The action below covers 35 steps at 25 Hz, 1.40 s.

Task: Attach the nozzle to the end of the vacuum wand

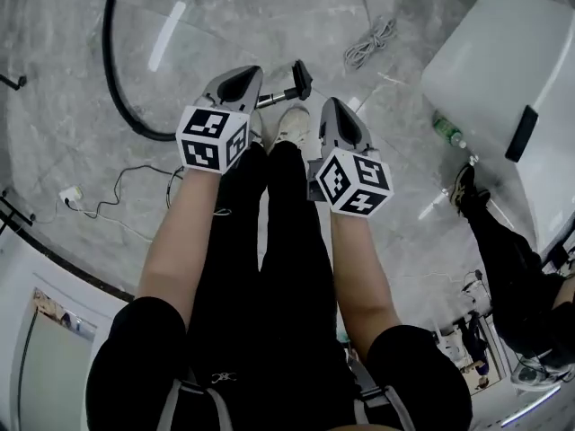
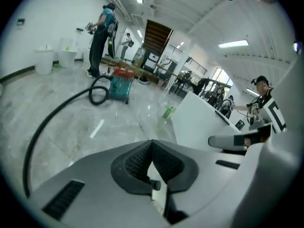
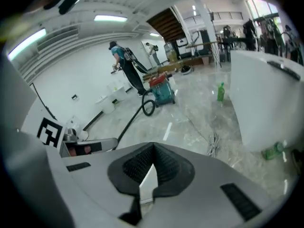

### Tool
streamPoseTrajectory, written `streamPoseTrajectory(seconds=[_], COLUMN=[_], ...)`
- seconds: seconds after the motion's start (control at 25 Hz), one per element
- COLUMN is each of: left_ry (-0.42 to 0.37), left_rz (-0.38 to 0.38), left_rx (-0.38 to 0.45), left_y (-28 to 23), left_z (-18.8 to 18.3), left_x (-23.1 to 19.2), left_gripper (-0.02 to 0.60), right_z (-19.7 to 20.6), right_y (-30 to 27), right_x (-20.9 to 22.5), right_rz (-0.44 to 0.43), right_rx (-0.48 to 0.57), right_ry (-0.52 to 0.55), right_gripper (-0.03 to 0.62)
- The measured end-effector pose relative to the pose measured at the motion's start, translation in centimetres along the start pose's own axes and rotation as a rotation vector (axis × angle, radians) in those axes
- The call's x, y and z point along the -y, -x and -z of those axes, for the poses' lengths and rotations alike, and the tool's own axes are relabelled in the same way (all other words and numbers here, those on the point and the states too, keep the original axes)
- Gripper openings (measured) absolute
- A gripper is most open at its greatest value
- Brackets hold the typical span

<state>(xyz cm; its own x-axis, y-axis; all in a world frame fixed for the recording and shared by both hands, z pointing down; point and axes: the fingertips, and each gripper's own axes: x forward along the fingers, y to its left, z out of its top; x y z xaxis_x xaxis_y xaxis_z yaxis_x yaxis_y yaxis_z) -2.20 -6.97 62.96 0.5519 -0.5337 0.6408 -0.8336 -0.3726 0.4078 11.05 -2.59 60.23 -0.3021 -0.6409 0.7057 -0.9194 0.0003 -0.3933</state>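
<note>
Left claw (image 1: pixel 243 79) and right claw (image 1: pixel 334 110) are shut, empty; floor wand (image 1: pixel 274 98) lies crosswise, black end rightward.

black hose (image 1: pixel 107 52) cut off at top edge, vacuum wand (image 1: pixel 280 95) partly hidden behind left gripper (image 1: pixel 250 70)

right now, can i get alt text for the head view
The left hand-held gripper and right hand-held gripper are held side by side, both shut and empty, above the person's black-trousered legs. A black hose curves across the grey floor beyond.
</note>
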Motion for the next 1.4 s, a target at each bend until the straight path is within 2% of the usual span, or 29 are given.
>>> streamPoseTrajectory(seconds=[0.16, 0.28, 0.44, 0.6, 0.8, 0.96, 1.24, 1.4], left_ry=[-0.022, -0.098, -0.200, -0.236, -0.300, -0.352, -0.375, -0.379], left_rz=[-0.071, -0.109, -0.118, -0.134, -0.125, -0.124, -0.108, -0.100], left_rx=[0.112, 0.187, 0.299, 0.376, 0.515, 0.556, 0.585, 0.586], left_y=[6.6, 12.8, 22.1, 31.8, 40.7, 43.4, 45.4, 45.4], left_z=[-11.3, -19.2, -28.5, -34.5, -42.0, -45.1, -47.1, -47.3], left_x=[4.6, 9.0, 14.9, 20.1, 25.0, 27.0, 28.2, 28.4], left_gripper=[0.009, 0.009, 0.009, 0.009, 0.009, 0.009, 0.009, 0.009], right_z=[-10.2, -18.2, -26.9, -31.8, -38.8, -42.0, -43.6, -44.0], right_y=[5.8, 12.2, 21.7, 30.7, 39.3, 43.9, 46.6, 47.0], right_x=[-4.6, -7.8, -12.9, -17.3, -23.5, -27.5, -30.0, -30.2], right_rz=[-0.016, -0.001, -0.030, -0.067, -0.127, -0.129, -0.147, -0.104], right_rx=[0.173, 0.317, 0.477, 0.578, 0.741, 0.813, 0.857, 0.879], right_ry=[0.034, 0.060, 0.023, 0.002, 0.130, 0.251, 0.300, 0.368], right_gripper=[0.014, 0.014, 0.014, 0.014, 0.014, 0.014, 0.014, 0.014])
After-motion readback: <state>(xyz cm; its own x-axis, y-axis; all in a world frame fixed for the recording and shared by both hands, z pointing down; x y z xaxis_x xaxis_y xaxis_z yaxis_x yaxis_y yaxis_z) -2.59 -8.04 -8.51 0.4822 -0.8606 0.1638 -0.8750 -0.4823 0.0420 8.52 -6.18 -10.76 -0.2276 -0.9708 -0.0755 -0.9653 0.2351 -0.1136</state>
